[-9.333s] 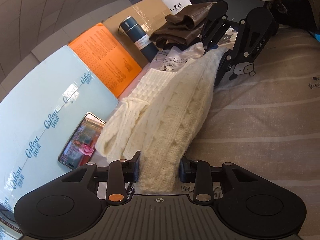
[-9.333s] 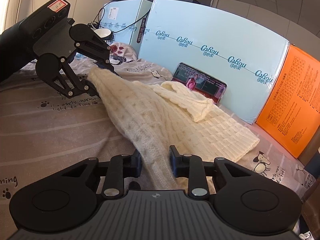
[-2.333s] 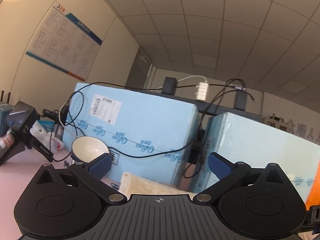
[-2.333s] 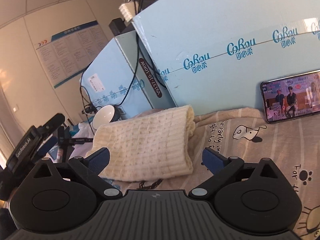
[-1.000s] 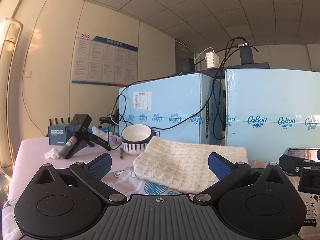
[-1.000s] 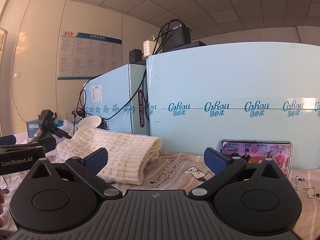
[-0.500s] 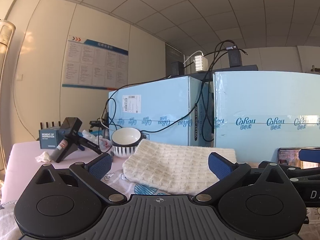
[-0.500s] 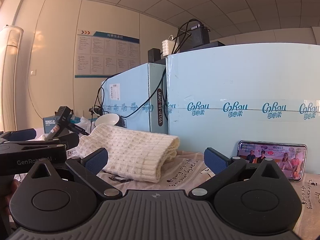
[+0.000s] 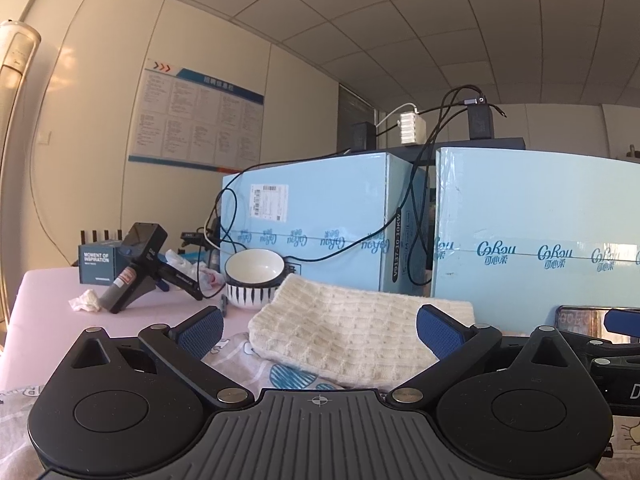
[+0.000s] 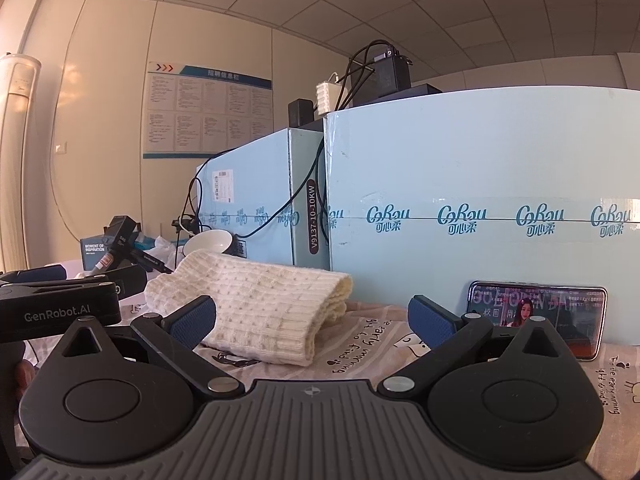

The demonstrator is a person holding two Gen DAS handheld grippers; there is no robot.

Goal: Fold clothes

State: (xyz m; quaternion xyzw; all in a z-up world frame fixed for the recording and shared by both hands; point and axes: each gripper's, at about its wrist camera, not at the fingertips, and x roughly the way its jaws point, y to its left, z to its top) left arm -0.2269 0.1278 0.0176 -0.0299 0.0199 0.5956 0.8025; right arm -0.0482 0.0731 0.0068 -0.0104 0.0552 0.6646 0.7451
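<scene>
A cream knitted sweater (image 9: 352,328) lies folded into a flat bundle on the printed bedsheet (image 9: 240,352), against the pale blue boxes. In the right wrist view the same folded sweater (image 10: 260,304) sits left of centre. My left gripper (image 9: 320,330) is open, low over the sheet just short of the sweater, with nothing between its blue pads. My right gripper (image 10: 312,318) is open too, and its left pad (image 10: 194,318) overlaps the sweater's near edge in the image. The right gripper's arm (image 9: 600,360) shows at the right edge of the left view, and the left gripper's body (image 10: 60,308) at the left of the right one.
Tall pale blue cartons (image 10: 480,208) with cables stand behind the sweater. A phone (image 10: 536,316) leans against them on the right. A white bowl (image 9: 254,276), a spare black gripper (image 9: 140,264), a dark box (image 9: 98,264) and a crumpled tissue (image 9: 86,300) sit to the left.
Earlier both grippers were shut on the unfolded sweater; now it lies folded and both are open. Over the last second both cameras levelled out and shifted slightly; the sweater stayed put.
</scene>
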